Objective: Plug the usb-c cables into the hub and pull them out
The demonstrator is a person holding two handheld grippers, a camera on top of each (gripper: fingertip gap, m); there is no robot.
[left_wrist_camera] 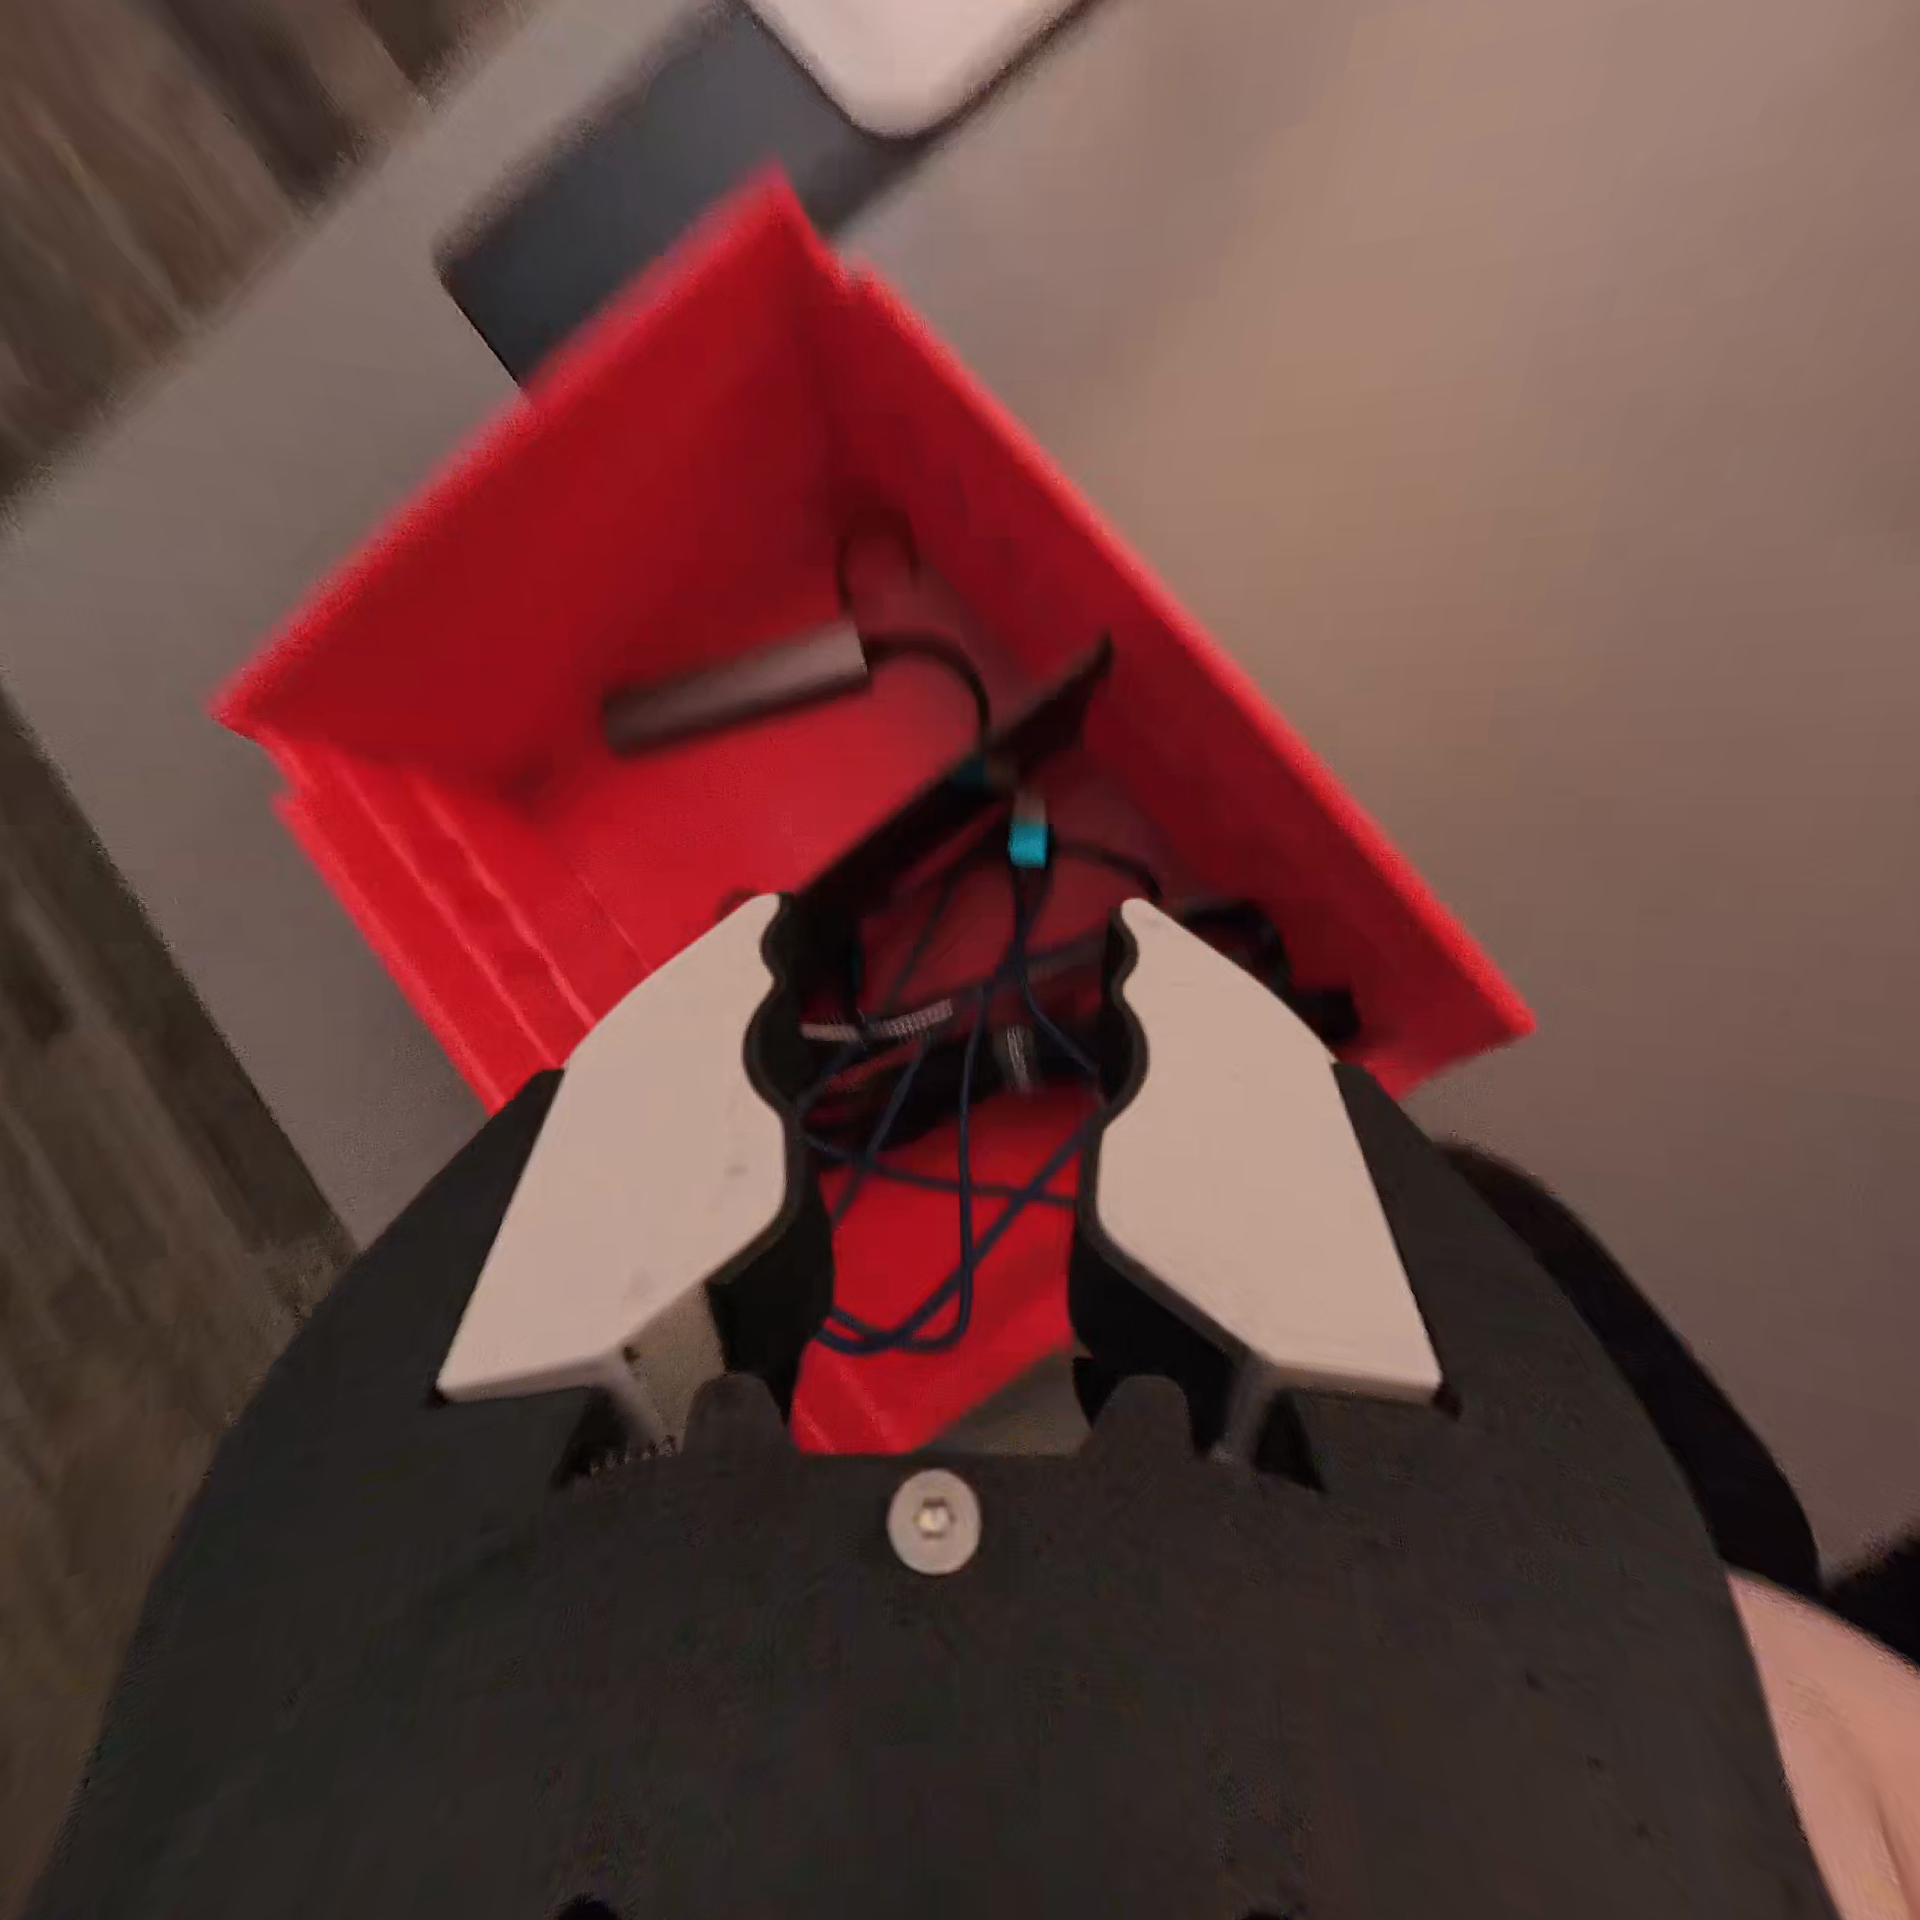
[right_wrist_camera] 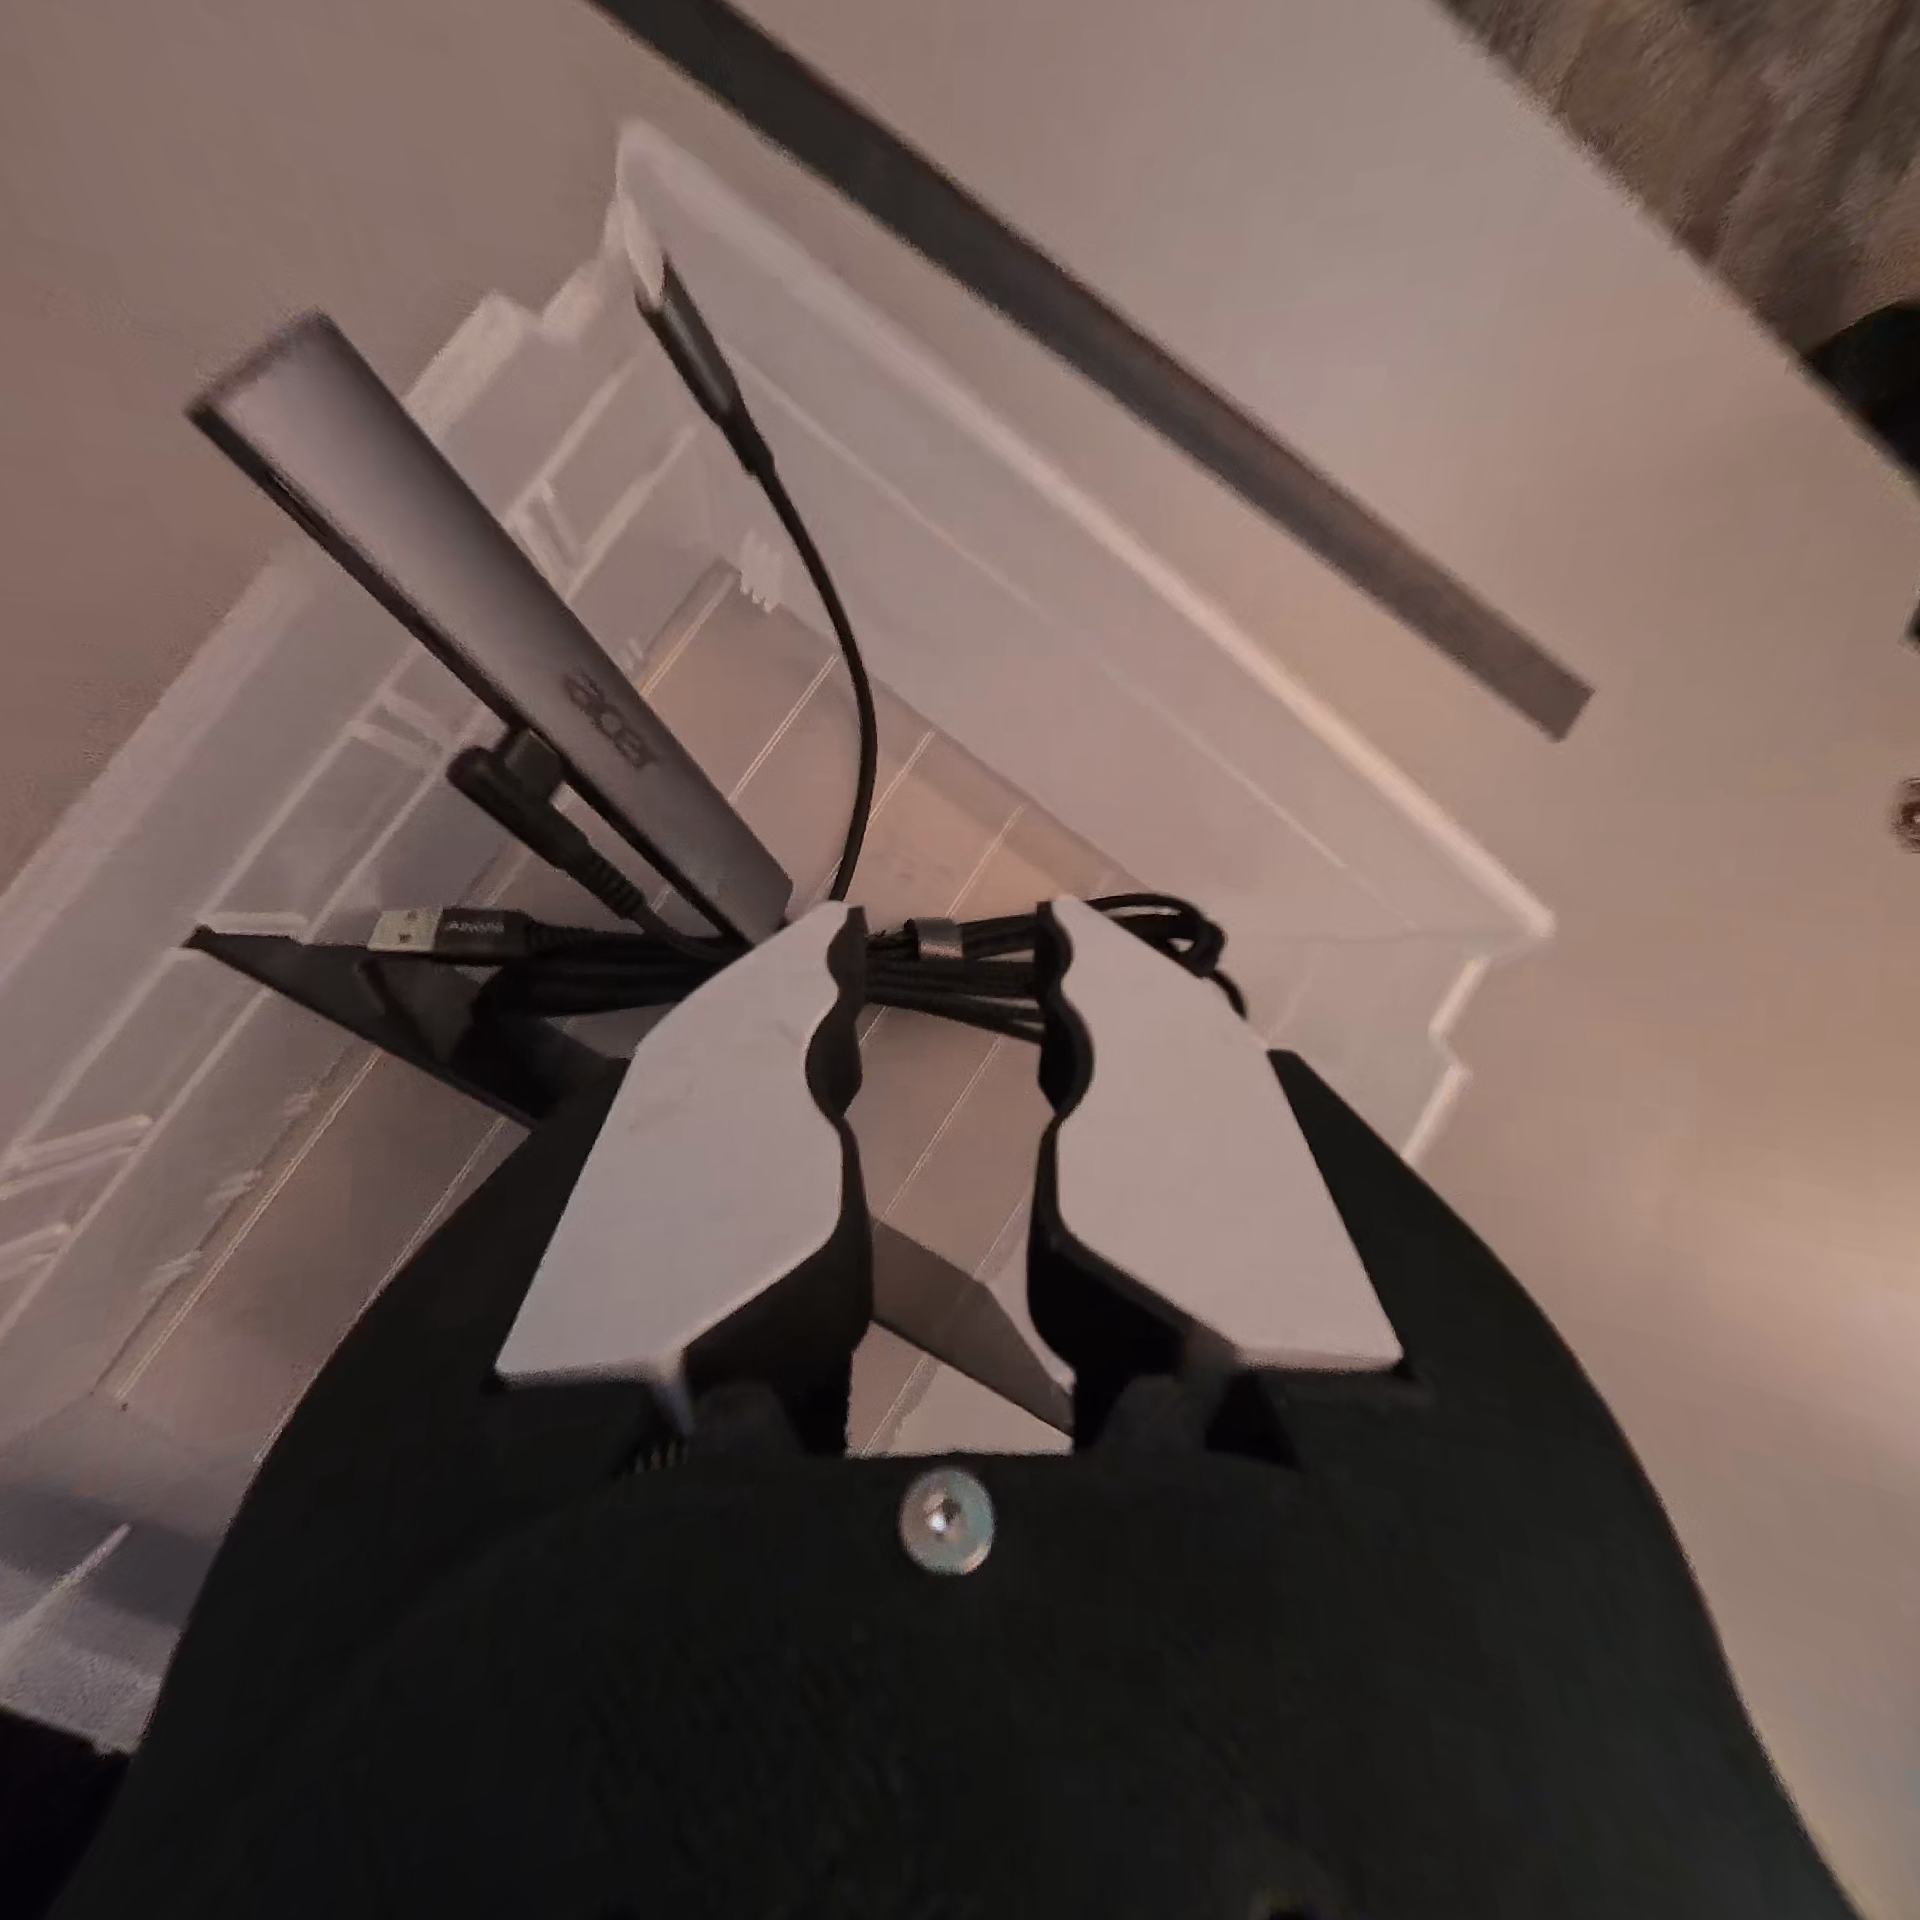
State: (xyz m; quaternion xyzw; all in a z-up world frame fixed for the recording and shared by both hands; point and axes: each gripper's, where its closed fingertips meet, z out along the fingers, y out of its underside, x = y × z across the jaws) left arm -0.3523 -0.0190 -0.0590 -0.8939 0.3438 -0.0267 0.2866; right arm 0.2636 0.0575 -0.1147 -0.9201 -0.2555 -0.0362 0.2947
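Plainly the work was at its opening step, nothing yet gripped. The silver hub leaned tilted in a clear plastic bin, a black angled plug seemingly already seated in its long edge, its own lead arching away behind. Just beside it lay a bundle of black braided cables, tied with a grey band, one metal plug sticking out to the left. The right tool hung over that bundle, jaws partly open and holding nothing — the cables showed in the gap, unpinched. The left tool stood wider apart, also empty, above a red bin with a loose tangle of thin cables and a second dark hub; that view was blurred. Both bins sat on the pale counter. The next move, I judged, called for picking out a single usb-c plug, closing squarely on its housing, and steadying the hub with the other tool.
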